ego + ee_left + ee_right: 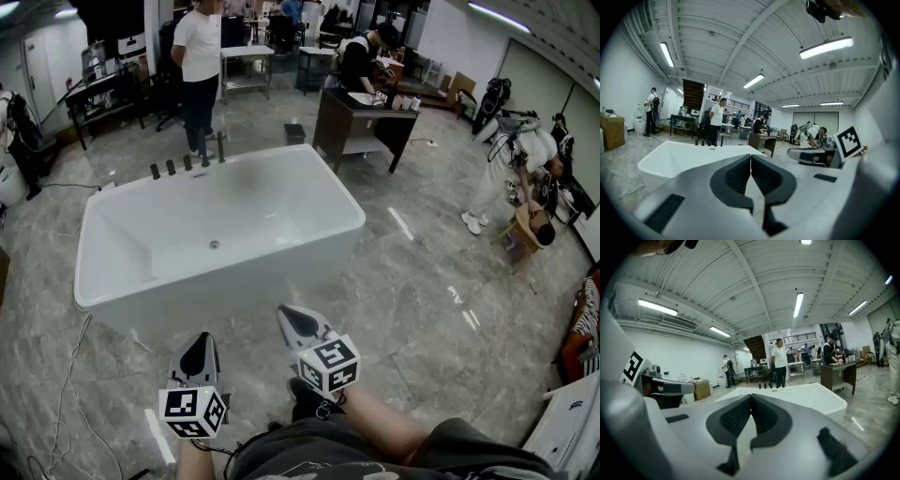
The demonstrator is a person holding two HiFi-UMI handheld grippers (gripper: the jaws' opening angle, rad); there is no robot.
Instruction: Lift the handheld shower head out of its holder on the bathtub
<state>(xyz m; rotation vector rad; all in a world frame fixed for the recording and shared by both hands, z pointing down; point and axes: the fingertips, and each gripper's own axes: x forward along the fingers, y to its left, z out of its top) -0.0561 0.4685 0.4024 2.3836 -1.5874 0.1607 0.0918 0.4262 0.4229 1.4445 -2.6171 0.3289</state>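
A white freestanding bathtub [225, 277] stands in the middle of the marble floor. On its far rim is a row of dark fittings [187, 164]. The tallest, a slim upright rod [221, 147] at the row's right end, looks like the handheld shower head in its holder. The same row shows small in the left gripper view [708, 141] and the right gripper view [767, 386]. Both grippers hang on the near side of the tub, well short of the fittings. My left gripper [199, 345] is shut and empty. My right gripper [292, 317] is shut and empty too.
A person in a white shirt [199, 56] stands just behind the fittings. A dark desk [361, 117] stands behind the tub's far right corner, with a small black box [294, 134] beside it. Cables [66, 375] lie on the floor at the left. Another white tub [572, 427] shows at the lower right.
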